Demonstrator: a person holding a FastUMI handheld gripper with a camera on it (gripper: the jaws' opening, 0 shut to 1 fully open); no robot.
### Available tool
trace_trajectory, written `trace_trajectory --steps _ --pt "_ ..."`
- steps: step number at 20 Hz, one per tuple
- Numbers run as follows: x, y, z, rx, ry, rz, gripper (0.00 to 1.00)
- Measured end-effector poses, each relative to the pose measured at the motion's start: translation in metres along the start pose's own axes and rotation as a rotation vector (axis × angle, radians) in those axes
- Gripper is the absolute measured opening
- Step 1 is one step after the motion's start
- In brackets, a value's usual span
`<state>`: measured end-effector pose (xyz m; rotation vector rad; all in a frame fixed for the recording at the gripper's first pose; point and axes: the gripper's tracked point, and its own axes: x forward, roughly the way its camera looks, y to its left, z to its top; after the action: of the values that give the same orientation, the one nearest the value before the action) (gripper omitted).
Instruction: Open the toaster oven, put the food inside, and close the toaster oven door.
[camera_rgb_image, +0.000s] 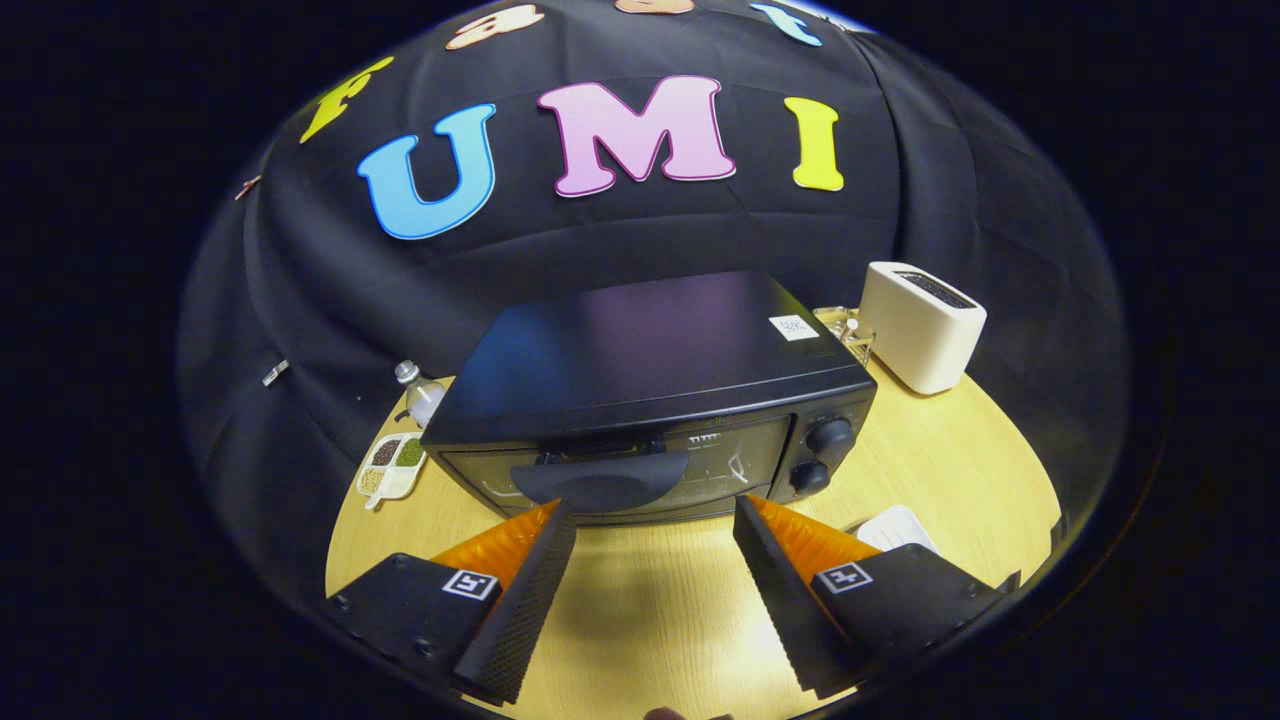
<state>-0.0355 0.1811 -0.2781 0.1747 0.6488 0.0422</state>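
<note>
Holding the tool (655, 515) released, fingers spread and empty, I have the oven (650, 400) just ahead, door (620, 470) shut, its handle (600, 482) near my left fingertip. That fits either before opening or after closing. I cannot tell where the food is.

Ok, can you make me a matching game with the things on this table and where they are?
Things:
1. toaster oven
2. white toaster
3. divided dish
4. plastic bottle

Places:
A. behind the divided dish, by the black cloth
B. just ahead of the open gripper, door closed
C. beyond the oven's knob side, at the back of the table
D. beside the oven on the side away from the knobs

Pairs: 1-B, 2-C, 3-D, 4-A
</note>
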Motion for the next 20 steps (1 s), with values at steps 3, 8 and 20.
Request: trace_trajectory --steps 3,8,20 --pt "-0.017 -0.005 0.015 -0.053 -0.057 0.014 0.99" --pt "-0.061 -0.009 0.079 -0.112 -0.223 0.035 0.99" --pt "-0.185 -0.075 0.236 -0.068 -0.588 -0.029 0.98"
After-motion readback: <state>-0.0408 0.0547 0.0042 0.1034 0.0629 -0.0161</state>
